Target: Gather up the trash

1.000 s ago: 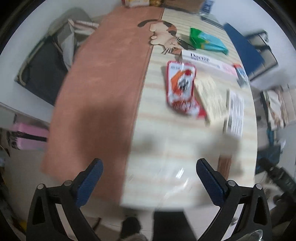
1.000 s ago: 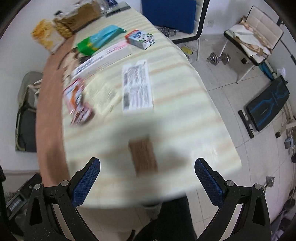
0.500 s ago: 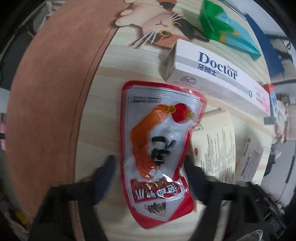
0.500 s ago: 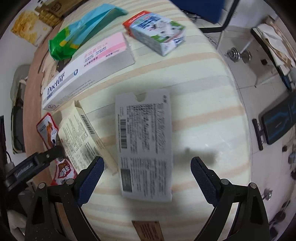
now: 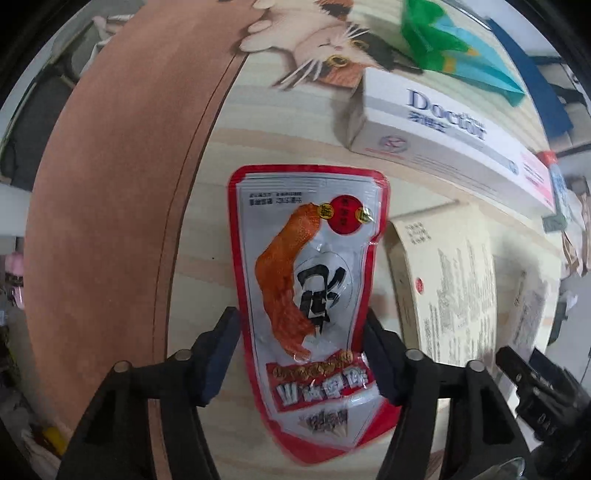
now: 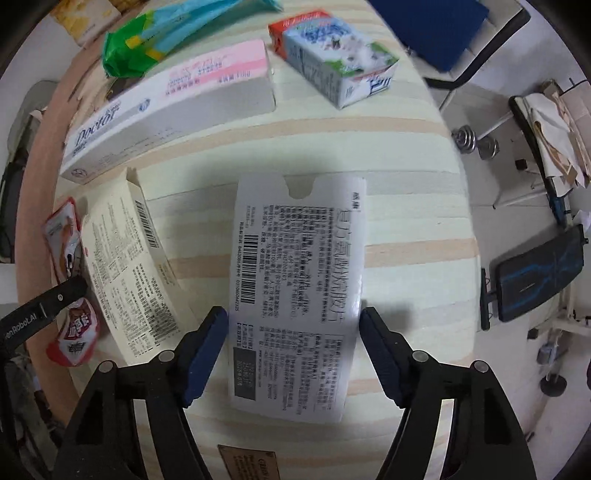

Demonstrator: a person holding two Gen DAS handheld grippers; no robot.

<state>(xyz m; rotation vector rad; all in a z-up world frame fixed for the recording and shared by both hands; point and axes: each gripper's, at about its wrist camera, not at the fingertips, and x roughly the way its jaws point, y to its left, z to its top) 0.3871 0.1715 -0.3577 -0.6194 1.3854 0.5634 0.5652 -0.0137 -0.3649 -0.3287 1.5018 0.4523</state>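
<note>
A red and white snack pouch (image 5: pixel 306 258) lies flat on the striped tablecloth (image 5: pixel 207 280). My left gripper (image 5: pixel 303 321) points straight down over it, and both pads rest against the pouch's long edges, so it is shut on it. A white flattened pack with a barcode (image 6: pixel 295 266) lies between the fingers of my right gripper (image 6: pixel 293 317). Its jaws are closing and the pads stand right at the pack's edges without bending it. The left gripper's finger (image 6: pixel 44 306) shows at the left of the right wrist view, over the pouch (image 6: pixel 74 336).
A cream flattened carton (image 5: pixel 450 288) lies between the pouch and the white pack. Behind are a long toothpaste box (image 6: pixel 166 107), a green and blue bag (image 6: pixel 166 29) and a small milk carton (image 6: pixel 332 55). A brown label (image 6: pixel 247 461) lies near the front edge. Dumbbells (image 6: pixel 472 140) and a chair stand on the floor at the right.
Both grippers came down close to the table and their jaws narrowed. The left now straddles the red pouch and the right straddles the white pack.
</note>
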